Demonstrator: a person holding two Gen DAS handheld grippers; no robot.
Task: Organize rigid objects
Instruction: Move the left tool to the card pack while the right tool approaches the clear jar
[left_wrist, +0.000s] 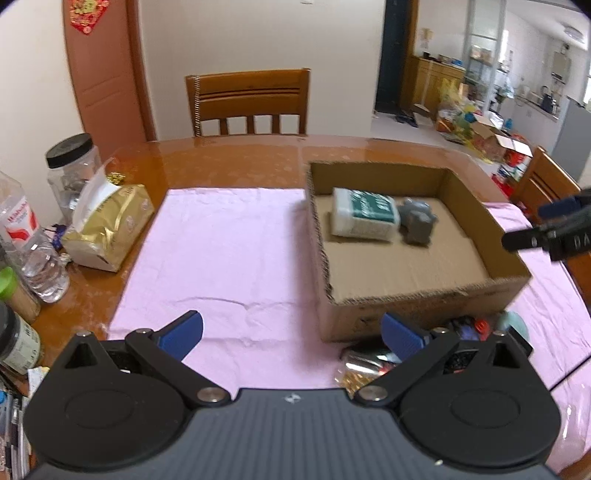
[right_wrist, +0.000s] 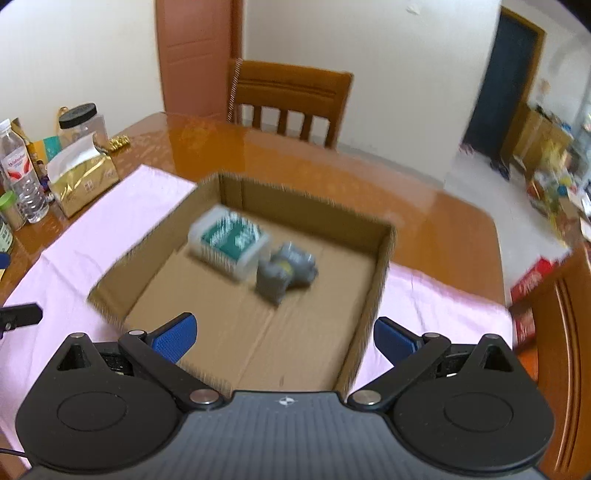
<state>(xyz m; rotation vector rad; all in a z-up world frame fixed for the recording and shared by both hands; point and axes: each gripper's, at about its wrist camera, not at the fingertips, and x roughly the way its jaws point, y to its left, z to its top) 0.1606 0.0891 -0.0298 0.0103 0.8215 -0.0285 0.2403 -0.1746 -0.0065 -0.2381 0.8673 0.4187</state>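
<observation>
Over at the table's left edge a water bottle (left_wrist: 26, 236), a black-lidded jar (left_wrist: 74, 166) and a gold tissue pack (left_wrist: 110, 225) are crowding together, just off the pink cloth (left_wrist: 221, 258). The left gripper (left_wrist: 291, 332) is hanging above the near edge of that cloth with its blue pads spread wide and nothing between them; bare cloth is lying ahead of it all the way to the far edge. By its right finger, a few small things (left_wrist: 373, 363) are sitting on the cloth against the near wall of the cardboard box (left_wrist: 406, 302); they are too hidden to name.

The box is sitting on the right half of the cloth, its far wall reaching the bare wood. Inside, a white and green packet (right_wrist: 229, 242) and a grey toy (right_wrist: 286, 271) are lying side by side towards the far left corner, touching or nearly so, leaving the near half of the floor open. The right gripper (right_wrist: 282, 339) is hovering over the box's near right corner, pads wide apart and empty, both things well ahead of it.
</observation>
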